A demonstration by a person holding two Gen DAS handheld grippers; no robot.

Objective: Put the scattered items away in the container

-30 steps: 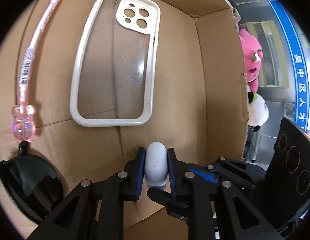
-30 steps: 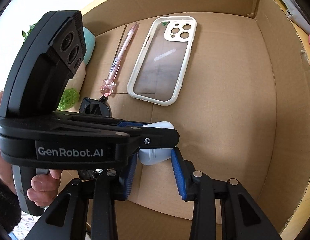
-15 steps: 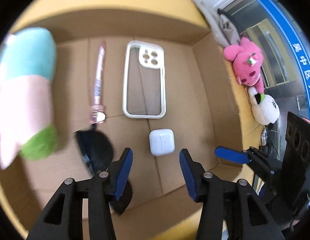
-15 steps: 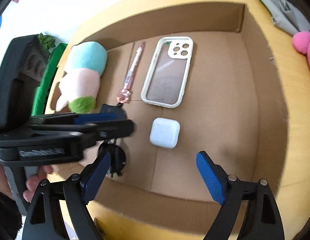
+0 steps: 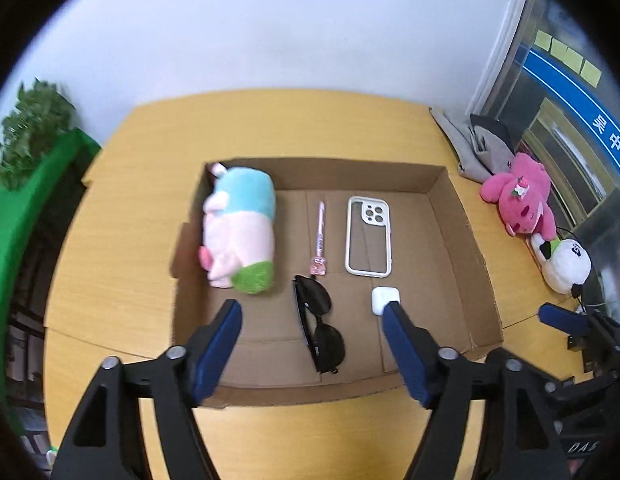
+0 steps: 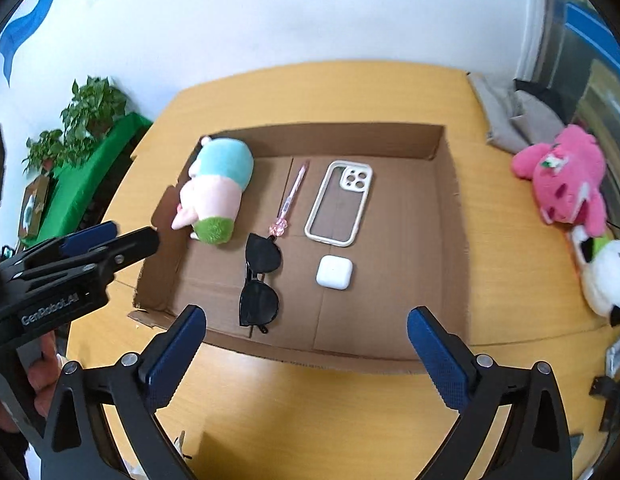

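An open cardboard box [image 5: 453, 216] [image 6: 453, 208] sits on the yellow table. On its floor lie a blue-pink-green plush [image 5: 242, 236] [image 6: 216, 188], a pink pen [image 5: 319, 236] [image 6: 290, 200], a white phone case [image 5: 368, 236] [image 6: 339, 202], black sunglasses [image 5: 319, 320] [image 6: 260, 280] and a white earbuds case [image 5: 383, 299] [image 6: 333, 272]. My left gripper [image 5: 310, 312] hangs high above the box's near edge; its jaws are opening, with nothing between them. My right gripper [image 6: 306, 314] hovers beside it, its jaws also opening and empty.
A pink plush [image 5: 517, 196] [image 6: 565, 176] and a panda plush [image 5: 565, 260] [image 6: 605, 276] lie on the table right of the box, with grey cloth [image 5: 473, 148] behind them. A green planter with plants [image 6: 86, 112] stands at the left. A hand [image 6: 42, 372] holds the left gripper.
Both grippers were down in the box, the left one shut on the earbuds case. It let go, both opened wide and rose well clear; the case now lies on the box floor.
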